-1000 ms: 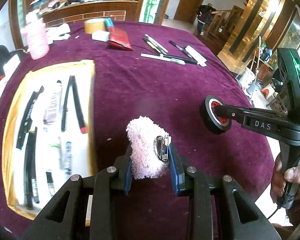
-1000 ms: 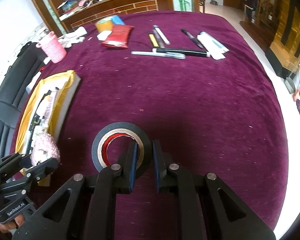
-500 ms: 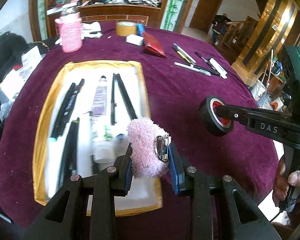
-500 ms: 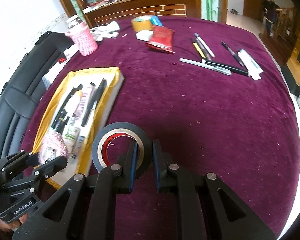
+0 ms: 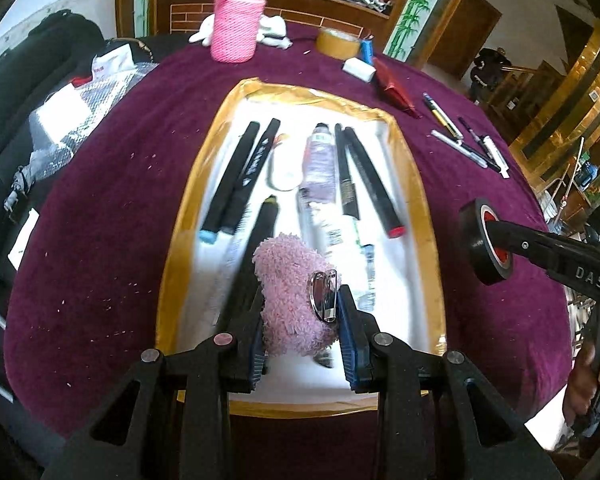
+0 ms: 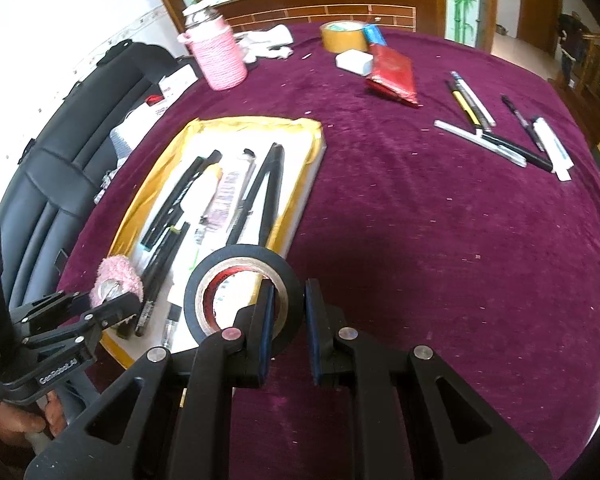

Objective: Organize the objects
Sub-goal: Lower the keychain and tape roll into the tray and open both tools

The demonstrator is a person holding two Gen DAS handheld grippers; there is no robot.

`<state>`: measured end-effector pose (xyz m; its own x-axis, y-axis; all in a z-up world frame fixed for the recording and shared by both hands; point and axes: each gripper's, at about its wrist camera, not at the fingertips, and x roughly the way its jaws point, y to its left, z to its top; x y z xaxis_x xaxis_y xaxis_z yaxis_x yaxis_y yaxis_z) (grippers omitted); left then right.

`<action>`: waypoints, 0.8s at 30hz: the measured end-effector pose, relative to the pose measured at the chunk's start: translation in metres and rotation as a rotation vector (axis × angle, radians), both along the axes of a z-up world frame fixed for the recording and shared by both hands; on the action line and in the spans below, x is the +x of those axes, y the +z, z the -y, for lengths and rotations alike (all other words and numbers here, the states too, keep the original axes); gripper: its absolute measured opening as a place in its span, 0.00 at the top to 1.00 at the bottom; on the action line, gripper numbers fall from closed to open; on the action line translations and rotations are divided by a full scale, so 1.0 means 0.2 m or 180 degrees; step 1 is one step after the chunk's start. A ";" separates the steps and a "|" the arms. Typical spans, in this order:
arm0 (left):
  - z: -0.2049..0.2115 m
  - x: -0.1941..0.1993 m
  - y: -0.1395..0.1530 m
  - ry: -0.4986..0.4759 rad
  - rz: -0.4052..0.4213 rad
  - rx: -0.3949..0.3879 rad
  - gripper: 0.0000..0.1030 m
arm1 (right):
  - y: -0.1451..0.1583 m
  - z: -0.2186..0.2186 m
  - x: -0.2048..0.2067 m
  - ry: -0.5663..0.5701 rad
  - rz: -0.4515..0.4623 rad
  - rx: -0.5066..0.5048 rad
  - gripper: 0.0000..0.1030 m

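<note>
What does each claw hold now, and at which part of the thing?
The left claw holds the pink fluffy keychain by its two sides, next to the metal clasp. The right claw holds the black tape roll by its wall, one finger inside the ring.

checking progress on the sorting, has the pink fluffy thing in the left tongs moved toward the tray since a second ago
Yes. The pink fluffy thing, clamped in the left tongs, was over bare purple cloth beside the gold-rimmed tray; now it hangs above the tray's near end.

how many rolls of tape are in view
2. A black tape roll is held in the right gripper beside the tray; a tan tape roll sits at the table's far edge.
</note>
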<state>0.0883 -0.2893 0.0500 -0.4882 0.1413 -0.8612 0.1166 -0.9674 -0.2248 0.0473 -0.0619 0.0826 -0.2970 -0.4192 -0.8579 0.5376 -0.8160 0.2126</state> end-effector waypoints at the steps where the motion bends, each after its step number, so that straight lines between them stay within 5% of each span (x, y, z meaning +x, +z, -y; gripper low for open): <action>1: 0.01 0.00 -0.02 0.0001 0.0020 0.0003 0.74 | -0.01 0.02 0.01 0.0026 0.0005 0.0004 0.88; 24: 0.00 -0.22 -0.17 -0.0289 0.0166 -0.0040 0.74 | -0.18 0.40 0.18 0.0801 -0.0044 0.0629 0.87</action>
<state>0.0443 -0.2891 0.0161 -0.4283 0.1719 -0.8871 0.0396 -0.9772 -0.2085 0.0839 -0.1421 0.0457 -0.2173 -0.3066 -0.9267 0.7295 -0.6818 0.0545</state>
